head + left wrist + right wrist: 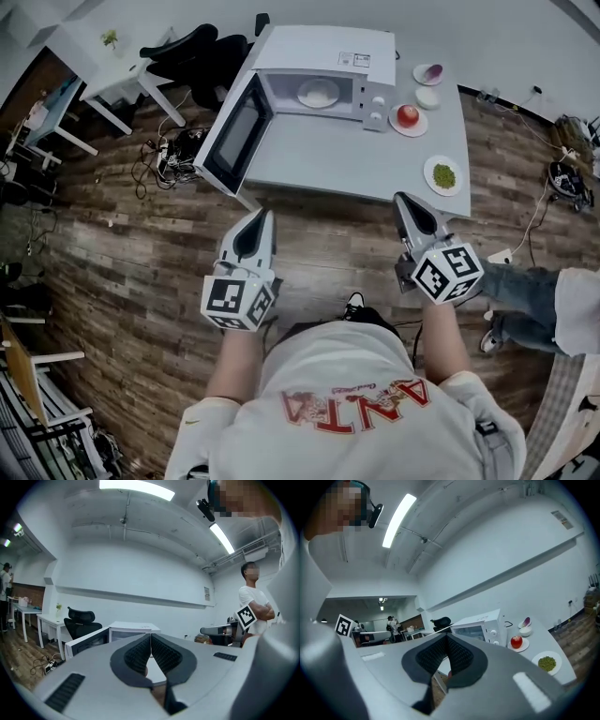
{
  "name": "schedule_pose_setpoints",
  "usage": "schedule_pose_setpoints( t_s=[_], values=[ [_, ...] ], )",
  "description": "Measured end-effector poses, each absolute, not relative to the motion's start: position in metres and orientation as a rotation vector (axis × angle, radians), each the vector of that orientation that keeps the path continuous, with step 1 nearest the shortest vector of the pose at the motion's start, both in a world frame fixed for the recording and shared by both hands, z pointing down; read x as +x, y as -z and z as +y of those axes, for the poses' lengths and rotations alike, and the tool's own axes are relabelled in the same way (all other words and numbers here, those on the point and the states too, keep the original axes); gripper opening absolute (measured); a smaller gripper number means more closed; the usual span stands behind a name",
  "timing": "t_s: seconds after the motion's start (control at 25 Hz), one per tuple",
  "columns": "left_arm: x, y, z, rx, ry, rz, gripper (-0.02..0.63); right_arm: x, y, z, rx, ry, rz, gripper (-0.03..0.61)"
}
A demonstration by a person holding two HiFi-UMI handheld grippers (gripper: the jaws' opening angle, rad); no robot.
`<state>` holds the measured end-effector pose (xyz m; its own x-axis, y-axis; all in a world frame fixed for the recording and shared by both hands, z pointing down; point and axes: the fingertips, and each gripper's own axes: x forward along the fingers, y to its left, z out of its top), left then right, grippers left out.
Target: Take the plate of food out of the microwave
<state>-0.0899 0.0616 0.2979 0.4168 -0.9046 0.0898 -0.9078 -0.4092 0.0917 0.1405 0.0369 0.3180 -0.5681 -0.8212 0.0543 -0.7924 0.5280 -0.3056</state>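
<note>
Head view: plate of food (319,92) lies flat, round, inside the microwave (323,47), whose open mouth faces you, door (234,131) swung left. Your left tool (266,216) and right tool (401,199), both closed and empty, point toward it, well apart from it.

grey table (337,159) is set on wood floor (131,272); white microwave (323,56) is placed at its back, door open; bowl (427,97), purple-item dish (428,73), apple plate (408,120) and green-food plate (443,174) are laid to the microwave's right
</note>
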Motion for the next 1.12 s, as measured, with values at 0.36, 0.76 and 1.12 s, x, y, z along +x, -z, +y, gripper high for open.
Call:
schedule_pose_setpoints(
  t_s=[0.36, 0.76, 1.12],
  values=[
    [-0.049, -0.317, -0.008, 2.491, -0.089, -1.618, 0.011, 0.178, -0.347, -0.038, -1.402, 0.561, 2.660, 0.000],
    [-0.062, -0.334, -0.074, 2.529, -0.065, -1.551, 0.011, 0.161, -0.370, -0.086, -1.507, 0.615, 2.647, -0.001],
    [-0.113, -0.355, -0.146, 2.588, -0.102, -1.462, 0.011, 0.095, -0.371, -0.153, -1.639, 0.663, 2.560, 0.000]
  ],
)
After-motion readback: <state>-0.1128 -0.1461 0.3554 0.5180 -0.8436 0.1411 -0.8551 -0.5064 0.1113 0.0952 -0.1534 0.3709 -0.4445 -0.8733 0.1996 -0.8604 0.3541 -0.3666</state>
